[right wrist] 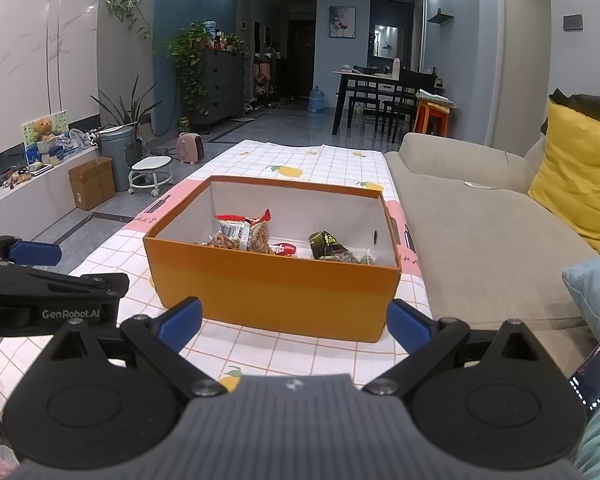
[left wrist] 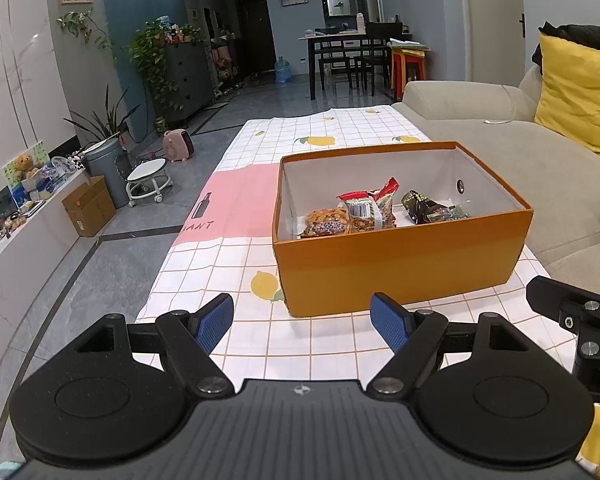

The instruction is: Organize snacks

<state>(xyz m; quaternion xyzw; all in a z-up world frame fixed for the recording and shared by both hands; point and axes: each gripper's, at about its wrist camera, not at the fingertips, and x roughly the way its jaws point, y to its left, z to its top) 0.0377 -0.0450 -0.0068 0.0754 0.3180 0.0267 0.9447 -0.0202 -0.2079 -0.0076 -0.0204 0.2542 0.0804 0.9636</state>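
- Left tongs (left wrist: 302, 322) are spread wide with nothing between the blue pads, hovering over the checked cloth just short of the orange box (left wrist: 396, 264).
- Right tongs (right wrist: 294, 326) are likewise wide apart and hold nothing, facing the box's near wall.
- Orange box sits open on the desk (left wrist: 228, 256) beside the sofa (right wrist: 480, 240), its long axis running across both views.
- Inside lie a clear snack bag with red ends (left wrist: 366, 208), standing tilted, and a dark packet (left wrist: 424, 206) to its right, pointing left and up.
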